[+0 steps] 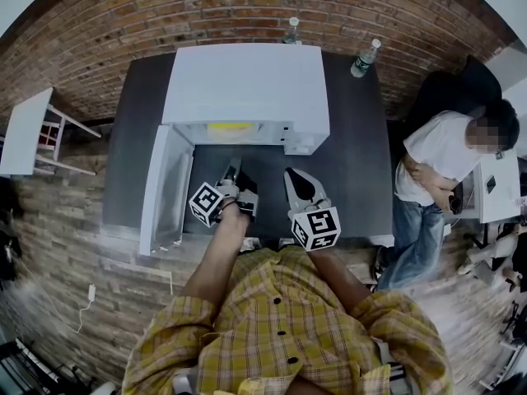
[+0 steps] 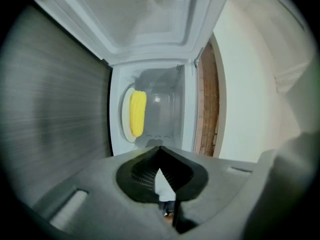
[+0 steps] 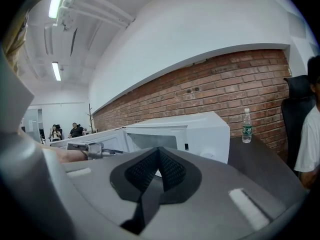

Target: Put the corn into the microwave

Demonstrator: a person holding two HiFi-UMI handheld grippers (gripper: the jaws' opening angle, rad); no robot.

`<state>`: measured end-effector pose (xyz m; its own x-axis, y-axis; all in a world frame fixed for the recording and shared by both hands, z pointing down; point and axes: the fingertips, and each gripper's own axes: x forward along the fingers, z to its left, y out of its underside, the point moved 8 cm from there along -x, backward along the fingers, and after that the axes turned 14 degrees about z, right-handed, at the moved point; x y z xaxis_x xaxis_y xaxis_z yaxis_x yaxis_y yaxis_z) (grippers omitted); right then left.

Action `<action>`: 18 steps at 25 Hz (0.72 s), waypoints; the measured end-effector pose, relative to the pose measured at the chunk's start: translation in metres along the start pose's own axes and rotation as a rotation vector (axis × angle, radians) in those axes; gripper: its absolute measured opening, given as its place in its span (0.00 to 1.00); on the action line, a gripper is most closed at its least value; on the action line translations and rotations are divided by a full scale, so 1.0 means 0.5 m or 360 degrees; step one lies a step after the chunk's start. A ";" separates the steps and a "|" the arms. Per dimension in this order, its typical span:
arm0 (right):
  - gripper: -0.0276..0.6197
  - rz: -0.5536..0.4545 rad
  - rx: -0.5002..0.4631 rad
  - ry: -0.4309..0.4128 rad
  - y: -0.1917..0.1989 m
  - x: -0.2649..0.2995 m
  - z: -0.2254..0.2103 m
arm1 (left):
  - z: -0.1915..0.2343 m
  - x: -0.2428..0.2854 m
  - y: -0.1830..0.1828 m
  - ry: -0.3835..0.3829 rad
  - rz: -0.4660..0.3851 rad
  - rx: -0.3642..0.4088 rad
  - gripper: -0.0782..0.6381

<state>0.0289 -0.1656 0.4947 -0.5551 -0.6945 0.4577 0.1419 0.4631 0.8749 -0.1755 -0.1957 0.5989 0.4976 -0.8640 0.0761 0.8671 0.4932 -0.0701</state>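
A yellow corn cob (image 2: 138, 113) lies on the round white plate (image 2: 125, 126) inside the white microwave (image 1: 247, 89), whose door (image 1: 165, 189) hangs open to the left. The corn (image 1: 227, 126) shows as a yellow strip in the cavity in the head view. My left gripper (image 1: 233, 174) hovers in front of the opening, rolled on its side, jaws shut with nothing between them. In the left gripper view its tips (image 2: 160, 148) meet just short of the cavity. My right gripper (image 1: 293, 178) is held to the right of the left one, shut and holding nothing, facing the microwave (image 3: 175, 131).
The microwave stands on a dark grey table (image 1: 362, 155) against a brick wall. Two water bottles (image 1: 365, 58) stand at the table's back edge. A person in a white shirt (image 1: 436, 159) stands at the table's right. A white table (image 1: 25, 130) is at the far left.
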 end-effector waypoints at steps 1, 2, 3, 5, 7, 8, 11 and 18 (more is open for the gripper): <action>0.05 -0.0003 0.0005 -0.0004 0.001 -0.002 0.000 | -0.007 -0.004 0.004 -0.0001 0.0015 0.0055 0.11; 0.05 -0.0005 0.0007 -0.0007 0.001 -0.003 0.000 | -0.013 -0.008 0.009 -0.0003 0.0030 0.0104 0.11; 0.05 -0.0006 0.0009 -0.0010 0.002 -0.004 0.000 | -0.018 -0.011 0.014 -0.0007 0.0045 0.0151 0.11; 0.05 -0.0006 0.0012 -0.0016 0.003 -0.005 0.000 | -0.027 -0.018 0.022 -0.0029 0.0085 0.0263 0.11; 0.05 -0.0006 0.0015 -0.0024 0.003 -0.006 0.002 | -0.039 -0.024 0.030 -0.0060 0.0134 0.0400 0.11; 0.05 -0.0006 0.0018 -0.0027 0.004 -0.007 0.003 | -0.047 -0.028 0.034 -0.0073 0.0155 0.0475 0.11; 0.05 -0.0017 0.0038 -0.0047 0.005 -0.010 0.004 | -0.072 -0.042 0.047 -0.0096 0.0181 0.0699 0.11; 0.05 -0.0015 0.0052 -0.0077 0.007 -0.014 0.012 | -0.121 -0.068 0.078 -0.0173 0.0206 0.1171 0.11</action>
<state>0.0284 -0.1557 0.4935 -0.5956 -0.6716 0.4407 0.1104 0.4749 0.8731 -0.1597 -0.1532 0.5336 0.5630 -0.7986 0.2129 0.5741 0.5632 0.5943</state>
